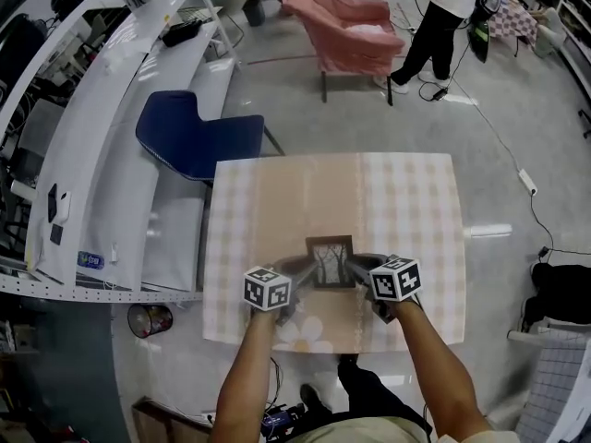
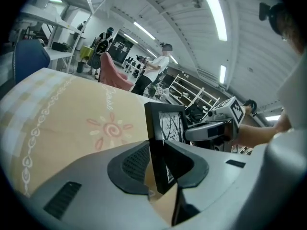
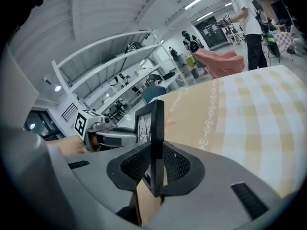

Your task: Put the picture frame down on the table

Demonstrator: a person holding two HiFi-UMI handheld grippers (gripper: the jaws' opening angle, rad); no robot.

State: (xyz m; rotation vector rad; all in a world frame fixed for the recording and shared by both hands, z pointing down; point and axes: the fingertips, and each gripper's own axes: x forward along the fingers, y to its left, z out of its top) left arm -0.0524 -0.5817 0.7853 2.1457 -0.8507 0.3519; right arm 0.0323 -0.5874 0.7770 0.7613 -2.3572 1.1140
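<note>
Picture frame (image 1: pixel 330 261) is seen dark, near black, with a black-on-white print of bare branches. Table (image 1: pixel 406 201) is covered in tan cloth. A pale cream-and-beige check is shown along its edges, and a white scroll line is printed inside that. A pink sun spiral (image 2: pixel 111 128) and a white flower (image 1: pixel 300 332) are also printed on it. Left gripper (image 2: pixel 156 164) and right gripper (image 3: pixel 156 164) are coloured grey, with black ribbed pads (image 3: pixel 178 163). 1 white cube with black square markers is carried on each. Chair (image 1: pixel 199 137) is dark blue. Armchair (image 1: pixel 346 26) is draped in pink. Floor (image 1: pixel 517 90) is grey. Person (image 1: pixel 434 26) is dressed in a white top and black trousers.
</note>
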